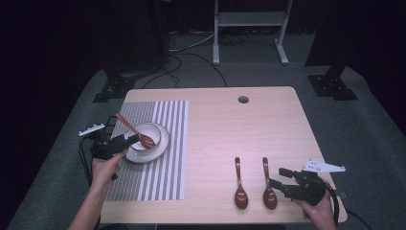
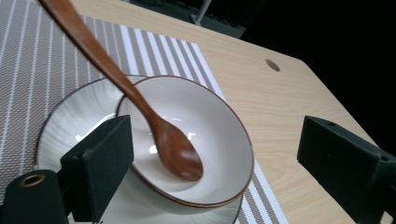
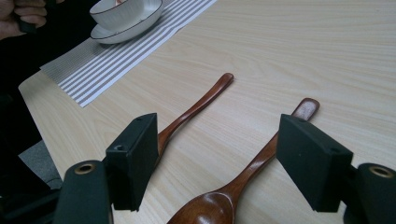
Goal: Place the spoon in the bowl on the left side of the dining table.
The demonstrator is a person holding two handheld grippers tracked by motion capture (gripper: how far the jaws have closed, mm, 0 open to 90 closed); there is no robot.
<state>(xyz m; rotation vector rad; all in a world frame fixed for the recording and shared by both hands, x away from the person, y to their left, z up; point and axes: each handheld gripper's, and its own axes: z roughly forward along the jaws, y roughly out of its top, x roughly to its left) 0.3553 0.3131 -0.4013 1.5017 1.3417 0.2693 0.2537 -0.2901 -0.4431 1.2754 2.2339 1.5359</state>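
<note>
A white bowl (image 1: pixel 149 129) stands on a white plate (image 1: pixel 163 143) on the striped placemat (image 1: pixel 158 177) at the table's left. A brown wooden spoon (image 1: pixel 130 127) rests in the bowl, handle leaning up and to the back left. My left gripper (image 1: pixel 129 142) is open at the bowl's near-left rim; in the left gripper view the spoon (image 2: pixel 140 102) lies in the bowl (image 2: pixel 210 121) between the spread jaws, untouched. Two more wooden spoons (image 1: pixel 239 184) (image 1: pixel 268 187) lie on the bare table at the front right. My right gripper (image 1: pixel 278 177) is open just right of them; one spoon (image 3: pixel 261 158) lies between its jaws.
A round cable hole (image 1: pixel 243 99) is in the tabletop at the back. A grey floor, dark stands and a white frame surround the table. The hand holding the left gripper (image 3: pixel 23 16) appears at the top left of the right gripper view.
</note>
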